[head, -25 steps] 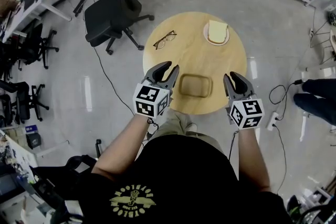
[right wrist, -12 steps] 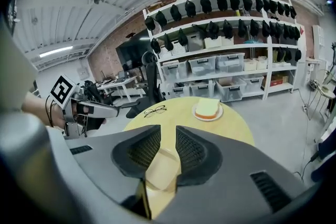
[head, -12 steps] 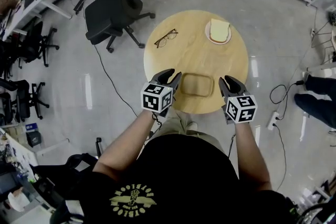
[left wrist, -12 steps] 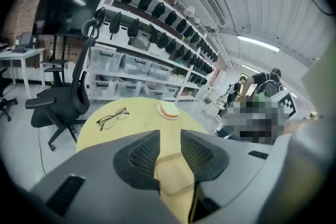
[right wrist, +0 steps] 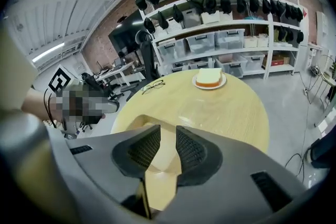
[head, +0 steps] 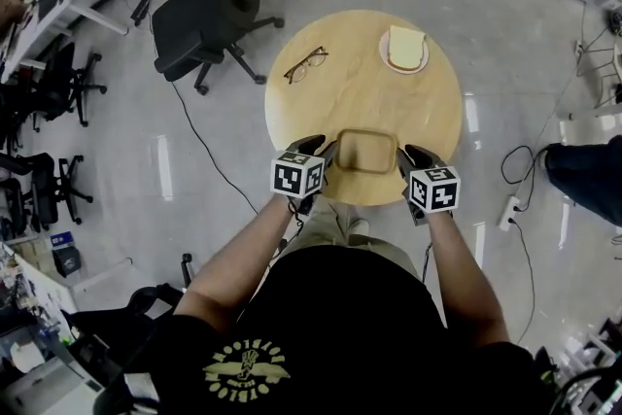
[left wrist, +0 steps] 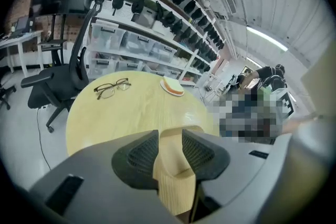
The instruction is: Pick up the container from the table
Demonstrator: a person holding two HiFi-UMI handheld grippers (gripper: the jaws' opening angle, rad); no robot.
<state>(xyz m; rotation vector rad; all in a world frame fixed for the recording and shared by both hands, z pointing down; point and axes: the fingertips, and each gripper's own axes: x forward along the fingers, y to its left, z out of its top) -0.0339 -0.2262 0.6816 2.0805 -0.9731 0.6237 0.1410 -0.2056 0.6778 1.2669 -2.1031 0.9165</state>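
Lies at the near edge of the table (head: 360, 92), the container (head: 366, 152), with its long axis running side to side across the head view; flanked at both short ends, the left gripper (head: 321, 151) at the left end and the right gripper (head: 409, 157) at the right, neither clearly nearer than the other.

Left jaws wide apart and opening, the container's end wall standing up in the gap, pads not pressing on it; right jaws apart too, the opposite end wall between them, likewise ungripped.

Seems ready for the grasp: probably calls for closing on both end walls at once, then raising both ends level; likely to tilt if one side bites or lifts first.

Glasses (head: 304, 64) and plate (head: 403, 49) well apart on the far side, clear of either approach.
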